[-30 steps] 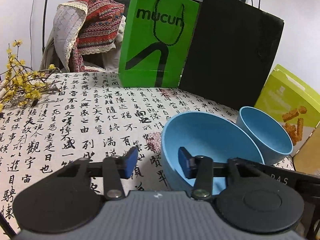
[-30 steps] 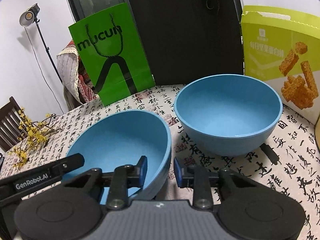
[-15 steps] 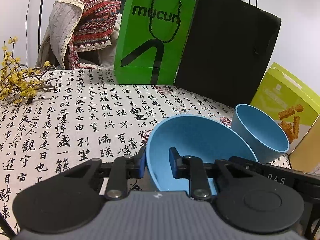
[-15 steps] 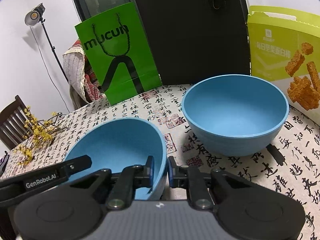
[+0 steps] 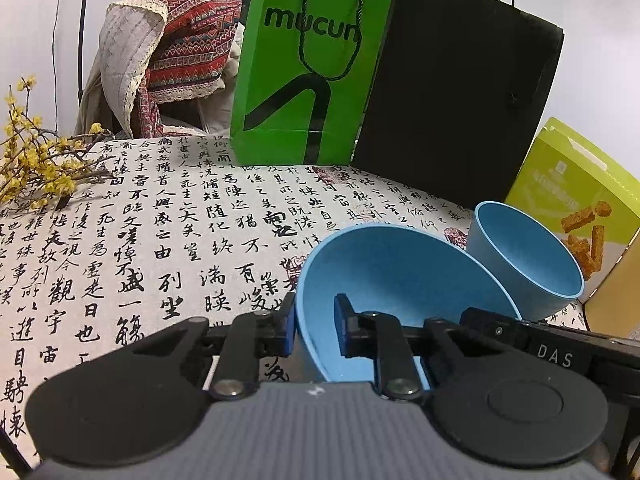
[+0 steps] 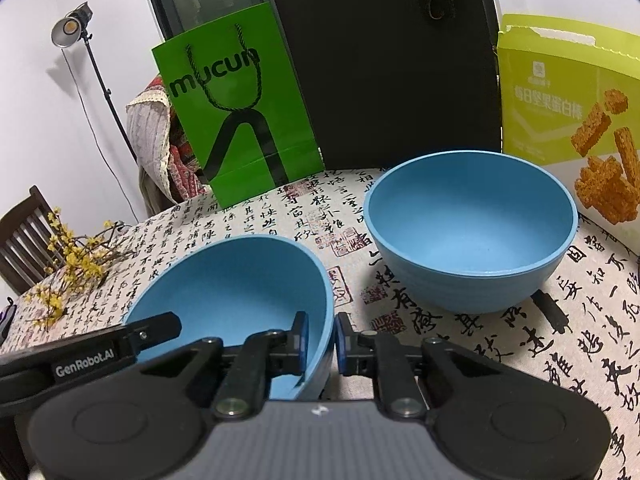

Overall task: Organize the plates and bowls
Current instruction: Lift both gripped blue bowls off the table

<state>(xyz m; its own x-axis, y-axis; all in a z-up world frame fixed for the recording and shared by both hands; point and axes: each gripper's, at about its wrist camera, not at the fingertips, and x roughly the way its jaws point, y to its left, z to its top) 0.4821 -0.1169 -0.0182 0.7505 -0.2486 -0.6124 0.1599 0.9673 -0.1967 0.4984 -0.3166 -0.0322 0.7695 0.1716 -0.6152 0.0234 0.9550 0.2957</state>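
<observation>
So at this point I had both tongs on the same bowl. My left gripper [image 5: 314,326] was pinched on the rim of the near blue bowl [image 5: 384,276], one pad outside the wall and one inside, and my right gripper [image 6: 320,338] was clamped on the opposite side of that rim the same way. The bowl sat tipped between them, mouth leaning away from me and a bit to one side, so I'd say it was carried by the tongs rather than sitting flat on the calligraphy tablecloth [image 5: 168,224], though I couldn't see its base to be sure.

The second blue bowl [image 6: 472,228] stood upright just beyond and to the right, near the yellow-green snack box [image 6: 572,120], with the green mucun bag [image 6: 236,104] and the black bag [image 6: 392,60] behind. From the ridges low on its wall it might have been more than one bowl nested already, hard to tell.

My read on the step: this was the carry part of stacking, grip done, placement not yet. The next move needed the bowl levelled out, brought over the upright one, centred, and lowered in before either pinch let go. The risk was the two tongs pulling unevenly and twisting the rim out of one pinch, or clipping the other bowl's edge and shoving it into the box.
</observation>
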